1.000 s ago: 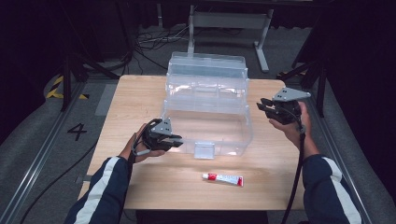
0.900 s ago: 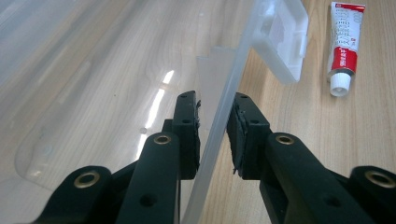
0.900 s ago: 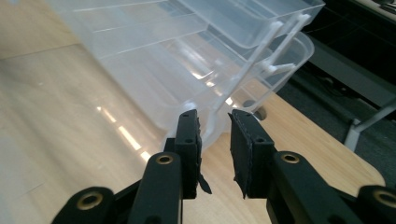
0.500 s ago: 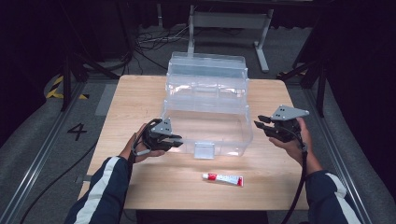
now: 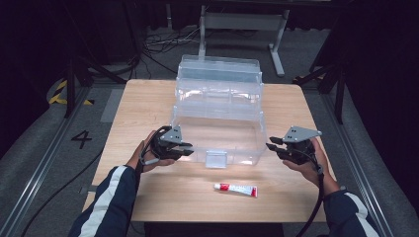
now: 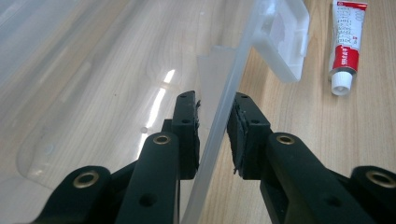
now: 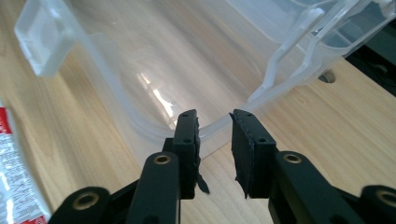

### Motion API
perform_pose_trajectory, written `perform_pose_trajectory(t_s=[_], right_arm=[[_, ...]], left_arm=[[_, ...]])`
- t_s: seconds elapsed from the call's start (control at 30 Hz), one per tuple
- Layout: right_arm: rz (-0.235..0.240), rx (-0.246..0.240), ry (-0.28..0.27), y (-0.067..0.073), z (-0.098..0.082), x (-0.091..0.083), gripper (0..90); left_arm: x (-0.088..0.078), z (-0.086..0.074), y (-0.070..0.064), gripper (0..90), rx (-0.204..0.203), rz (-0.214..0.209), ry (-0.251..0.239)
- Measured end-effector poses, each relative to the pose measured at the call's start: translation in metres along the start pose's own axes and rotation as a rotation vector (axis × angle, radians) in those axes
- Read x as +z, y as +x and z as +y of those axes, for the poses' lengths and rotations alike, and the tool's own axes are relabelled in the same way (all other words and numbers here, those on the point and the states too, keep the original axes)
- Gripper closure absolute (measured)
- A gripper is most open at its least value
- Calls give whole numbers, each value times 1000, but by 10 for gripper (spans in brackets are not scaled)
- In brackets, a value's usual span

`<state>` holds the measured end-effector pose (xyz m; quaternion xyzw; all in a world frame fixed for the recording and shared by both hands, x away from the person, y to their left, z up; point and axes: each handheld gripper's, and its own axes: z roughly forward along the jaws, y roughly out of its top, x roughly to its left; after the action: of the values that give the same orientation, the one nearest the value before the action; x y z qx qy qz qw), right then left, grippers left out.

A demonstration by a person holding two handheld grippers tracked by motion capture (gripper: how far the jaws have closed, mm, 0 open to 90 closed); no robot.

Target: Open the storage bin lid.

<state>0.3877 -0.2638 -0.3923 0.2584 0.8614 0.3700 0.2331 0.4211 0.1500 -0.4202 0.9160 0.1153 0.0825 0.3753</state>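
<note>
On the wooden table, left gripper jaws clamp the clear box rim, right gripper jaws open beside its corner.

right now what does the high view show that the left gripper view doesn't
High view alone: the person's hands, the right gripper near the box's right corner, the raised lid, the whole table and the floor. Left gripper view alone: the left gripper close up, its fingers on either side of the box's front wall, inner pad touching, outer pad barely apart. Both: the clear box, its latch and the toothpaste tube.
</note>
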Motion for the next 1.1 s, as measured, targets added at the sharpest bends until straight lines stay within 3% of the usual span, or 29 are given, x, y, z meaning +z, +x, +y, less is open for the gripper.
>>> perform_pose_trajectory(t_s=[0.2,0.53,0.93,1.1], right_arm=[[23,9,8,5,-8,-5,705],[92,-25,47,32,-16,-1,695],[253,-143,139,75,-12,25,663],[305,-171,168,86,-9,32,639]], left_arm=[[0,0,0,739,5,2,4],[0,1,-1,735,4,6,6],[0,1,-1,733,8,9,6],[1,1,-1,731,6,12,8]])
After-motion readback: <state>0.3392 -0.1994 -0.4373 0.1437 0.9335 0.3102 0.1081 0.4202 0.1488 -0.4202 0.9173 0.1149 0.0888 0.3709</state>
